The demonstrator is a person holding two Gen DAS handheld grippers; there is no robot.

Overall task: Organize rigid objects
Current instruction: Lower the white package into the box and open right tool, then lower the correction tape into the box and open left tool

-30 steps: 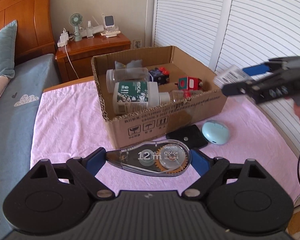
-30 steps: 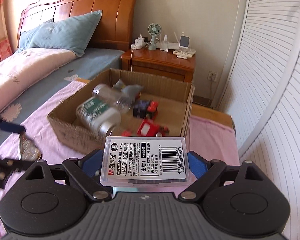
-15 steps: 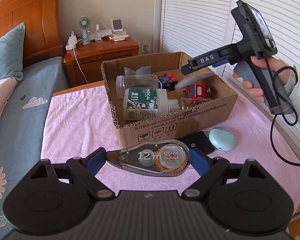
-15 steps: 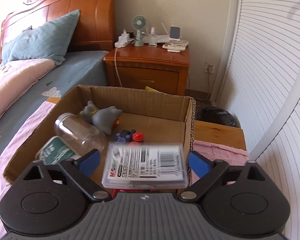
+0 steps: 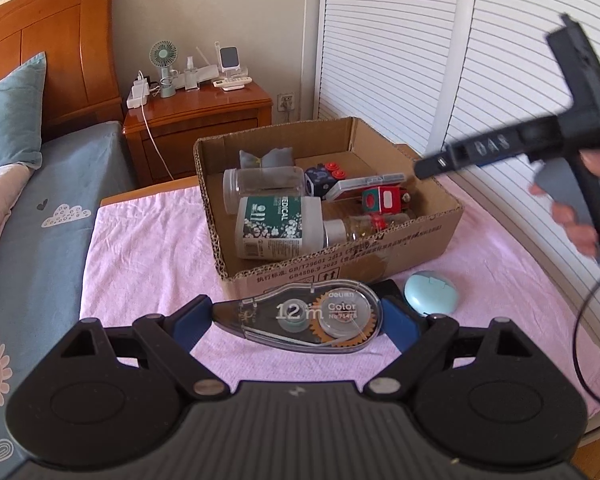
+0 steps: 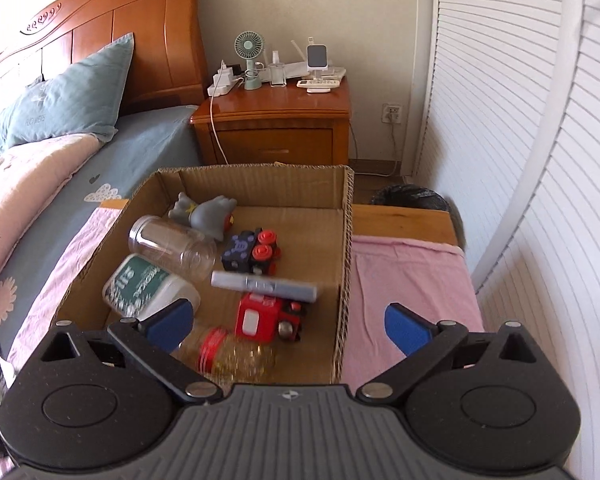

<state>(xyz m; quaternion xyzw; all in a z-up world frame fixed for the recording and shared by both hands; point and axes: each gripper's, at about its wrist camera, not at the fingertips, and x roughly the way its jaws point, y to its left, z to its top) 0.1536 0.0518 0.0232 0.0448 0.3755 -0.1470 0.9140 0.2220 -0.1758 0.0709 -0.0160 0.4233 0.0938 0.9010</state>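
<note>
My left gripper (image 5: 298, 316) is shut on a clear correction tape dispenser (image 5: 304, 318), held above the pink cloth in front of the cardboard box (image 5: 340, 268). My right gripper (image 6: 288, 322) is open and empty above the box (image 6: 346, 240); from the left wrist view it (image 5: 424, 168) hovers over the box's right side. The flat clear plastic case (image 6: 264, 285) lies in the box on the red toy train (image 6: 266, 318), also seen in the left wrist view (image 5: 364, 186). The box also holds a white bottle (image 5: 280, 226), a clear jar (image 5: 262, 186) and a grey toy (image 6: 204, 216).
A pale blue oval case (image 5: 430, 298) and a black flat object (image 5: 390, 286) lie on the pink cloth (image 5: 148, 256) before the box. A wooden nightstand (image 6: 276, 124) stands behind, the bed (image 6: 40, 184) left, louvered doors (image 6: 540, 160) right.
My right gripper moved over the box, opened and let go of the clear plastic case, which now lies inside. My left gripper still holds the tape dispenser.
</note>
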